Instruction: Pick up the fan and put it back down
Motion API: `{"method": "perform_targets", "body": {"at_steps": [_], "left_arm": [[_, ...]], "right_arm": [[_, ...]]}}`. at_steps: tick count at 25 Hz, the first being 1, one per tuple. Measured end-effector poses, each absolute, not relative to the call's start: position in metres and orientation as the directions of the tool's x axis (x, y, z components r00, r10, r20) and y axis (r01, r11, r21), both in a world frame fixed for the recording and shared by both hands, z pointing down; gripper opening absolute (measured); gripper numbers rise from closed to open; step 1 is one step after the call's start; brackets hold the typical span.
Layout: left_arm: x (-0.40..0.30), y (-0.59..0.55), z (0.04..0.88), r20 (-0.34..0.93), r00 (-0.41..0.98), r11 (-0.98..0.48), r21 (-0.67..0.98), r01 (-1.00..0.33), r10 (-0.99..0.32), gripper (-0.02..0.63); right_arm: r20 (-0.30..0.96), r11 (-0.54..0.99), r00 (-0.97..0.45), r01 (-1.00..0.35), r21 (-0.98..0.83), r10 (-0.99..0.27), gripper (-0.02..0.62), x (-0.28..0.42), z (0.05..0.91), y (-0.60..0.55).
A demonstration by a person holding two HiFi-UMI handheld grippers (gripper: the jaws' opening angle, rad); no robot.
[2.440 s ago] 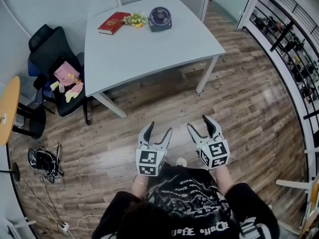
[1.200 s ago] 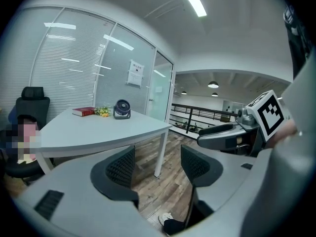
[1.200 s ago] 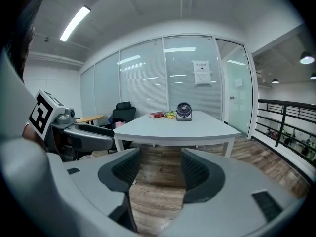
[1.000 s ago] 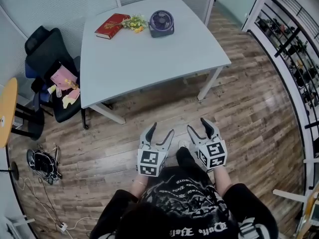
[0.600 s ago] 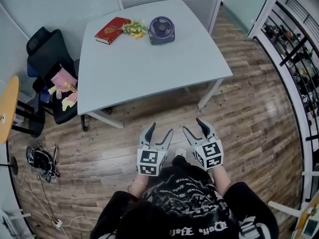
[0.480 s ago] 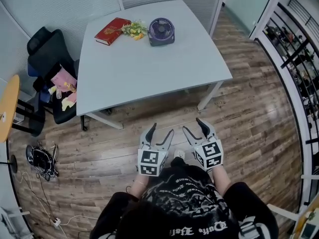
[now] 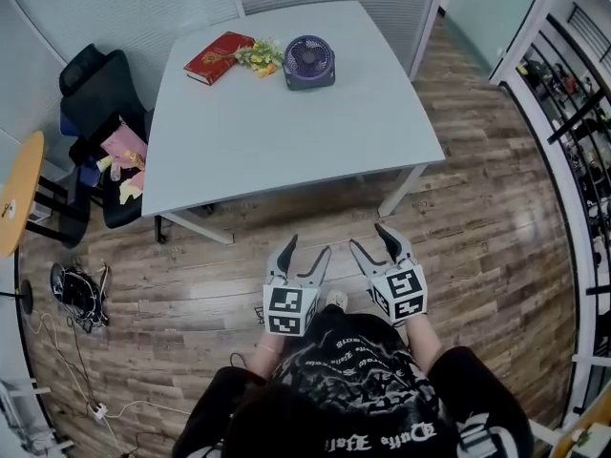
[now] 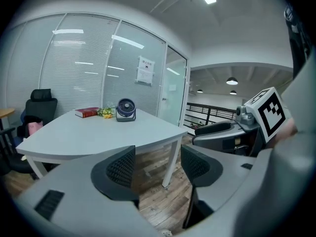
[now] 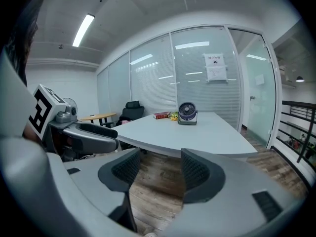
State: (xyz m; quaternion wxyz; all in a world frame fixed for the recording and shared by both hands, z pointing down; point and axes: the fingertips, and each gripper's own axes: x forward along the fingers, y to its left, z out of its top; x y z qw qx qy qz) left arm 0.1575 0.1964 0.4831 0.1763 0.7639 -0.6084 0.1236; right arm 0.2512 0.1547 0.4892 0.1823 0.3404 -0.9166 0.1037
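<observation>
Table (image 7: 286,132) is standing on plank floor (image 7: 458,208), fan (image 7: 308,61) sitting at its 12 o'clock end. Left gripper (image 7: 307,246) and right gripper (image 7: 368,238) are hovering at 6 o'clock, jaws wide, empty. Only gripper views are showing ceiling lights (image 9: 83,29).

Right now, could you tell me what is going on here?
A person stands on the floor a little short of the table, with the left hand-held gripper and the right hand-held gripper held low in front, both open and empty. The fan sits untouched at the table's far side, next to flowers and a book. Nothing is picked up yet.
</observation>
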Motion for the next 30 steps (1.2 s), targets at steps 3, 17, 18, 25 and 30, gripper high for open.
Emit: {"method": "perform_targets", "body": {"at_steps": [3, 17, 18, 25, 30], "left_arm": [[0.164, 0.192, 0.486, 0.405, 0.234, -0.197, 0.131, -0.972, -0.884, 0.302], [0.158, 0.148, 0.501, 0.419, 0.247, -0.187, 0.178, -0.966, -0.874, 0.302], [0.158, 0.142, 0.5, 0.418, 0.248, -0.189, 0.179, -0.966, -0.874, 0.302], [0.135, 0.095, 0.496, 0.407, 0.252, -0.195, 0.177, -0.965, -0.878, 0.302], [0.114, 0.051, 0.496, 0.411, 0.266, -0.211, 0.176, -0.962, -0.872, 0.302]], "right_arm": [[0.405, 0.746, -0.701, -0.663, -0.068, -0.587, 0.261, 0.256, 0.49, 0.149], [0.44, 0.735, -0.683, -0.674, -0.072, -0.583, 0.261, 0.257, 0.501, 0.112], [0.441, 0.734, -0.681, -0.676, -0.071, -0.584, 0.261, 0.257, 0.501, 0.106], [0.451, 0.732, -0.676, -0.678, -0.068, -0.583, 0.261, 0.237, 0.502, 0.063], [0.466, 0.727, -0.666, -0.683, -0.068, -0.582, 0.261, 0.217, 0.502, 0.024]]}}
